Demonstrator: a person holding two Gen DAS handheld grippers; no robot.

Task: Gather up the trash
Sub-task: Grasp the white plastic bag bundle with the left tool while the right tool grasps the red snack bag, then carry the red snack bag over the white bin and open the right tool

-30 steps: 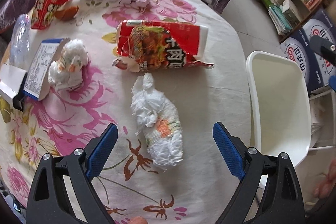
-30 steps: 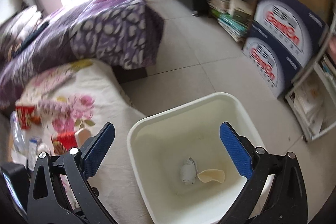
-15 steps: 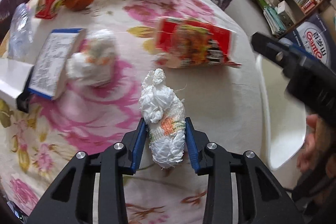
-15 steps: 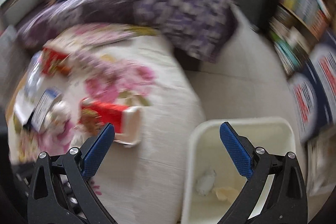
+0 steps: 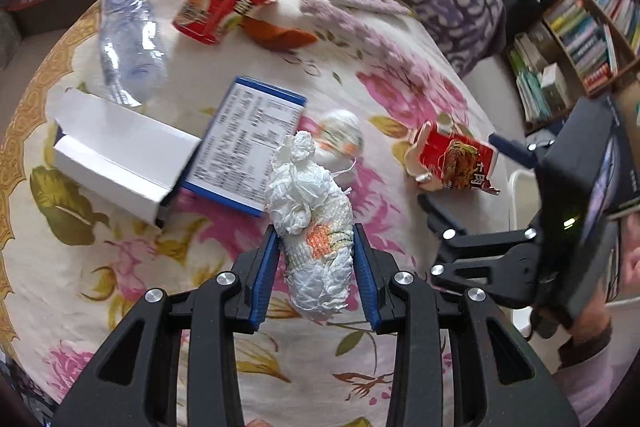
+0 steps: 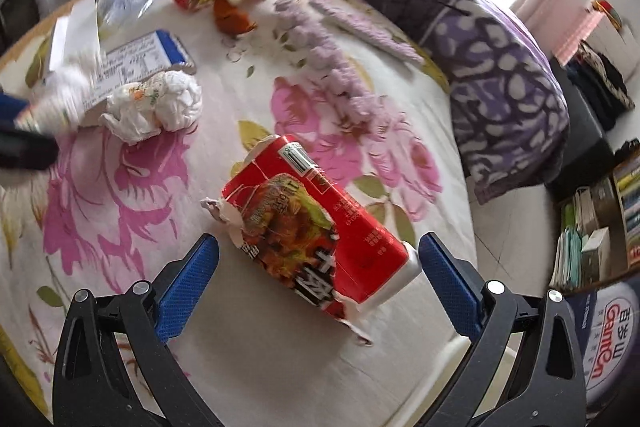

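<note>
My left gripper (image 5: 316, 267) is shut on a crumpled white paper wad (image 5: 310, 211) and holds it above the floral bedspread (image 5: 120, 287). My right gripper (image 6: 318, 279) is open, its blue pads either side of a torn red noodle carton (image 6: 316, 231) lying on the bed near the edge; the carton also shows in the left wrist view (image 5: 456, 163). A second crumpled paper wad (image 6: 160, 105) lies to the left. The right gripper body (image 5: 540, 227) shows at the right of the left wrist view.
A red noodle cup (image 5: 226, 3), an orange scrap (image 5: 276, 33), a clear plastic bottle (image 5: 130, 43), a blue-edged box (image 5: 248, 143) and a white box (image 5: 120, 155) lie on the bed. A purple quilt (image 6: 480, 27) lies behind. The white bin's rim (image 6: 452, 351) and bookshelves (image 5: 580, 39) are right.
My left gripper closed on the paper wad and lifted it leftward over the bed. My right gripper swung from over the white bin to the red carton on the bed.
</note>
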